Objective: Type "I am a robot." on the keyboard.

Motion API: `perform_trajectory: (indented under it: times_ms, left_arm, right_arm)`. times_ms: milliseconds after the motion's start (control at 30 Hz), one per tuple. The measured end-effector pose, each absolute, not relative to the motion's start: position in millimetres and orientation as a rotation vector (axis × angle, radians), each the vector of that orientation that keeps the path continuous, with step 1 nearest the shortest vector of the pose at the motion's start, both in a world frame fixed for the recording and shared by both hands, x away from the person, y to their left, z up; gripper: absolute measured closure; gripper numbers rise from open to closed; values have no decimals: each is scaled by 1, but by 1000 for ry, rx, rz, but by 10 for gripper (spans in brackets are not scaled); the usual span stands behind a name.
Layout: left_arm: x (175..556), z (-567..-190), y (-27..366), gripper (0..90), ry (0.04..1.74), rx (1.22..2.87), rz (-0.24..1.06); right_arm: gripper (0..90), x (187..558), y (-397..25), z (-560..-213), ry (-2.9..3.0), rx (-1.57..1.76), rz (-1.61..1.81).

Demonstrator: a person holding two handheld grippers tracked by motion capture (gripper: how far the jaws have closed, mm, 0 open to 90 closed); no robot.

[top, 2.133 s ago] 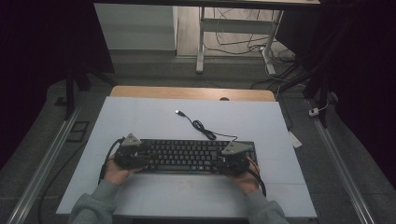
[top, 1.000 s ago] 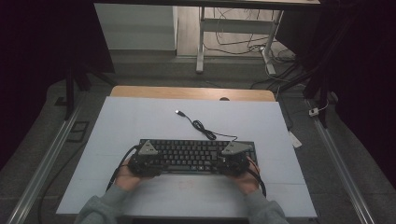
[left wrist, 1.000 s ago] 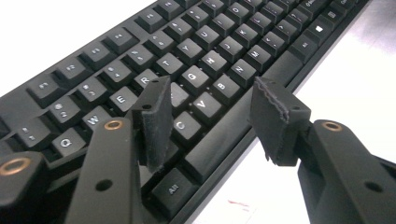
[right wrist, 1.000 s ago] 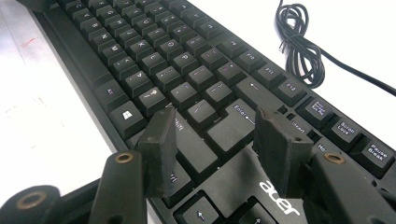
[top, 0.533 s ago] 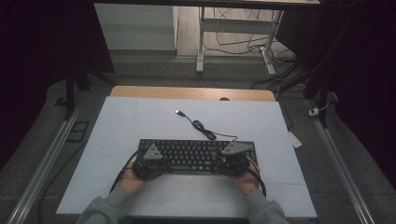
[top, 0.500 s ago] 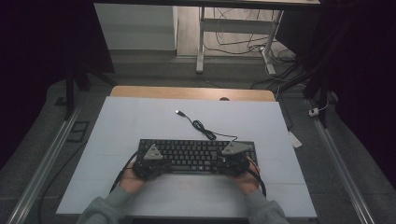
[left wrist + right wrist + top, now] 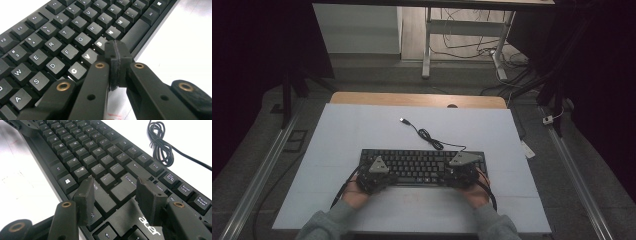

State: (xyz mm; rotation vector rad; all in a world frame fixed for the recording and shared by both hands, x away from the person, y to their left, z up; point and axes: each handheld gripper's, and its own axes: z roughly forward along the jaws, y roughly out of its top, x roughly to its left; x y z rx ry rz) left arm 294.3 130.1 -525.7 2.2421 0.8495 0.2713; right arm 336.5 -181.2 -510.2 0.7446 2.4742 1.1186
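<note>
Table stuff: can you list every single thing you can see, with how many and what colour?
Keyboard: one, black, near edge of the table, between the two grippers.
Cable: one, black, coiled behind the keyboard, its plug end lying loose on the mat.
Mat: one, pale blue-white, covering most of the table.
Table: one, wooden, a strip showing past the mat's far edge.
Rails: two, grey metal, one along each side of the table.
Left gripper: one, black, jaws together, tip over the keyboard's bottom row near the B key.
Right gripper: one, black, jaws apart, over the Shift and Enter keys.
Sleeves: two, grey, at the near edge.
</note>
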Motion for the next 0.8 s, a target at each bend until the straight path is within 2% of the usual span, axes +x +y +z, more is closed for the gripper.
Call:
perform_trajectory:
  times_ms: [233,533,800]
  left_arm:
    - [295,-523,135,885,862,2220,293]
    - [297,-510,156,879,923,2104,311]
    - [302,-508,172,702,995,2047,292]
  right_arm:
    - [492,336,-181,-511,2474,743,1126]
    - [492,336,-181,-510,2474,744,1119]
    - [492,336,-181,-510,2474,745,1119]
